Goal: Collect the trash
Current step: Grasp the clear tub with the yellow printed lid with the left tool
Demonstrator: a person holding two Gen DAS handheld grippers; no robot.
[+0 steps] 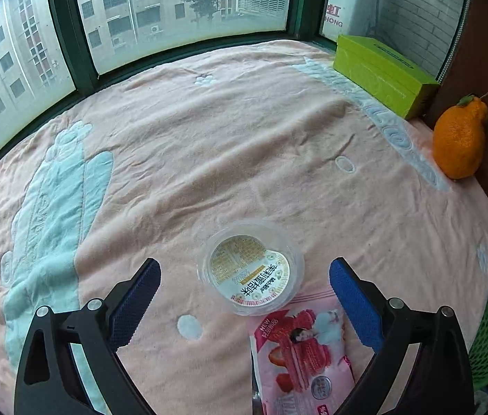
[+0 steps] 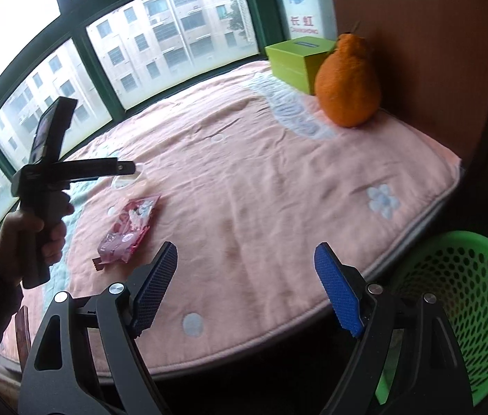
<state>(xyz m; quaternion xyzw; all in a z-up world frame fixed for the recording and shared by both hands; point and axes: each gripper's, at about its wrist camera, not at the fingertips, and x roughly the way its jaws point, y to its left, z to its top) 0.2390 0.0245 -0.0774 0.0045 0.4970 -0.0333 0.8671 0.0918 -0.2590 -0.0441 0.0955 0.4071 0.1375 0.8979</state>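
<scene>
A: Two bits of trash on the worktop [image 1: 244, 138], near its front edge. A clear plastic cup [image 1: 251, 267], lying with its printed lid up. Right beside it, touching its rim, a pink snack wrapper [image 1: 301, 349].

B: And the left hand-held gripper [image 1: 245, 287]?

A: Spread wide, holding nothing. Hanging just over the cup, one blue pad on each side.

B: The right hand-held gripper [image 2: 245, 285]?

A: Spread wide too, nothing in it. Over the front edge of the worktop, close to the green basket [image 2: 458, 311] below the right corner.

B: Hard to pick up, that cup?

A: Probably light and thin. Likely bendy and a bit slippery. Best to pinch across the round sides, gently, so no crushing or popping out.

B: The wrapper?

A: Soft, flat, crinkly. Probably very light. Best to nip a raised edge, not the flat middle.

B: Other stuff?

A: An orange fruit [image 1: 460, 138] and a green box [image 1: 382, 72] at the far right corner. Not trash, by the look of them.
</scene>
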